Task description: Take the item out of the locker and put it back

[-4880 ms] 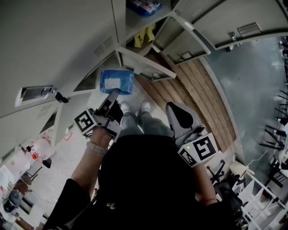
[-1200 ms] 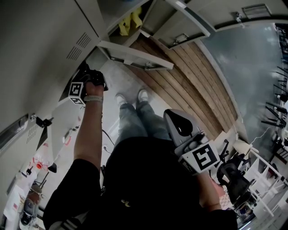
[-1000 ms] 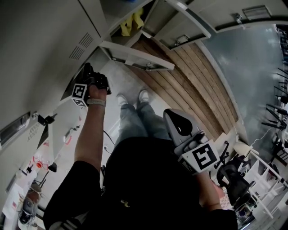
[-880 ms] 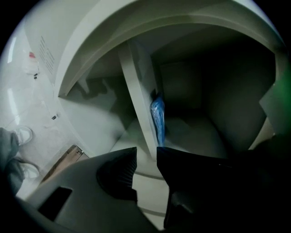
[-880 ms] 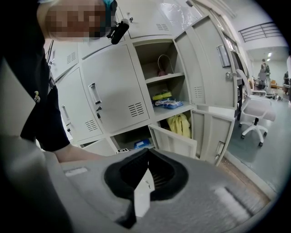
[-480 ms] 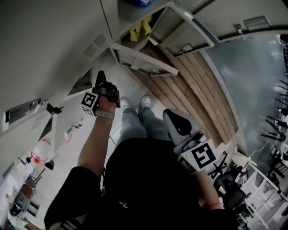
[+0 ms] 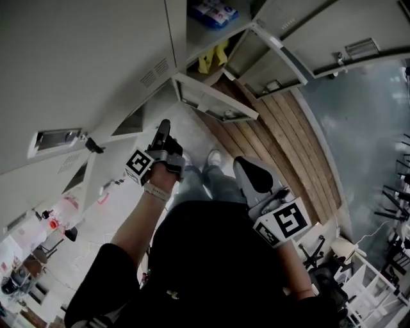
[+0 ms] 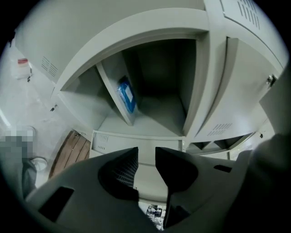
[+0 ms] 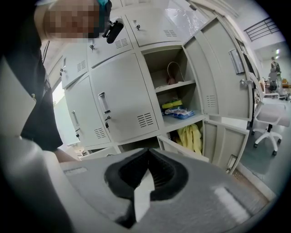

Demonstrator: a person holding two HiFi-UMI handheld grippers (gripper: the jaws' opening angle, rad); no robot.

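Packet in blue wrap [image 8: 126,94] rests against an inner panel of an open locker compartment [image 8: 159,111]. The left hand-held gripper [image 8: 146,152] is outside it, well apart from the packet, jaws apart with nothing between them, having just closed a little. The right hand-held gripper [image 9: 146,154] has its jaws together, empty.

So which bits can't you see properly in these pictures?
- Blue packet: left gripper view, label too small to read.
- Blue packs: head view, cut off by the top edge.
- Yellow thing: right gripper view, too crumpled and small to name.
- Looped thing: right gripper view, too small to name.
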